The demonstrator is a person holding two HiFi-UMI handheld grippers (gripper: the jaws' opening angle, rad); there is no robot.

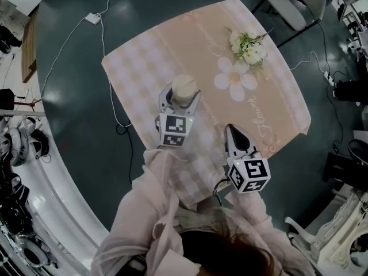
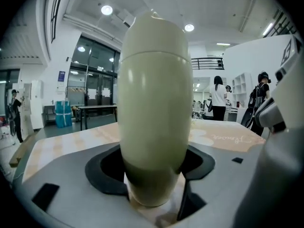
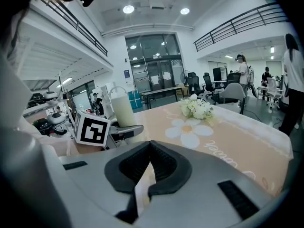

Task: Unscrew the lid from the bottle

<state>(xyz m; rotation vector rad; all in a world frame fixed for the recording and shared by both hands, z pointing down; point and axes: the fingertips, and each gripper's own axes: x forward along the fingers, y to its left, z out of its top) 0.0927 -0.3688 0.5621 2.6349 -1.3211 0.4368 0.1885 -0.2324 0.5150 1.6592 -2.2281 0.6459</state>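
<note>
On the peach checked tablecloth (image 1: 144,68), printed with a white daisy and the word "Flower", stands the smooth, cream, egg-shaped bottle (image 1: 184,87); my left gripper (image 1: 181,98) is spread wide, dark pads against the bottle's sides, while my right gripper (image 1: 232,132) is closed tight on nothing

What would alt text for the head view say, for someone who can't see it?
From above, a person's left gripper clasps an upright cream bottle on a pink, flower-printed table. The right gripper, shut and empty, hovers nearer the person. A bunch of white flowers lies at the table's far side.
</note>
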